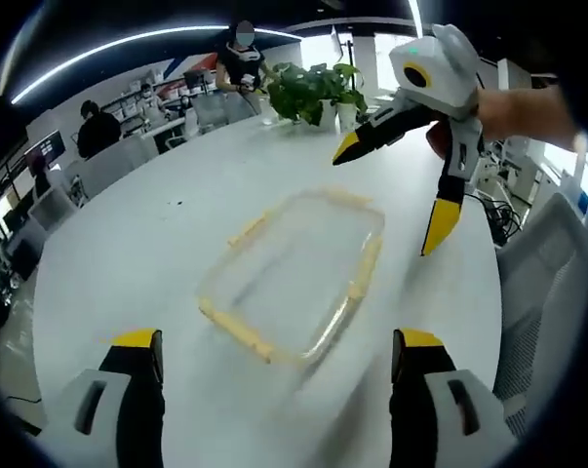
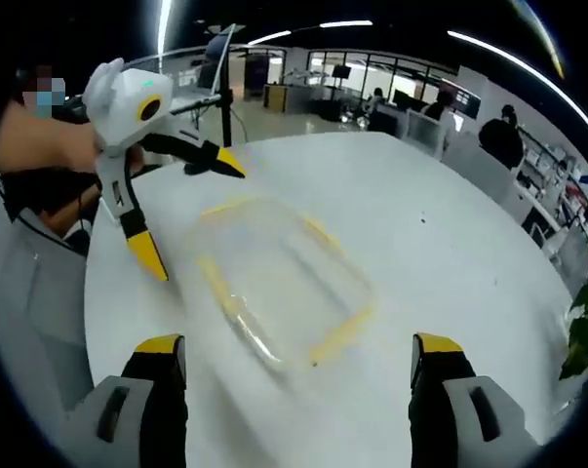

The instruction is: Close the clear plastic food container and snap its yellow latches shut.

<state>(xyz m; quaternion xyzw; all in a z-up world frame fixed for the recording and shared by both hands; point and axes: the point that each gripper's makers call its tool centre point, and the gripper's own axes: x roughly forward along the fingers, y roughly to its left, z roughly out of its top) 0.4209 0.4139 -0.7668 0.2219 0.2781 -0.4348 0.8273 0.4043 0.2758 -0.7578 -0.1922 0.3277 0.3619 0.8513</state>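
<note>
Both tools spread empty, clear rectangular container, yellow latches, white table.

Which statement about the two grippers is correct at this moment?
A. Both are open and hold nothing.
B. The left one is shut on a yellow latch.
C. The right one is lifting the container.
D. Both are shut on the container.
A: the left gripper and the right gripper both have spread jaws, clear of the container lying on the table.

Container clear glossy plastic, yellow latches; table smooth matt white
</note>
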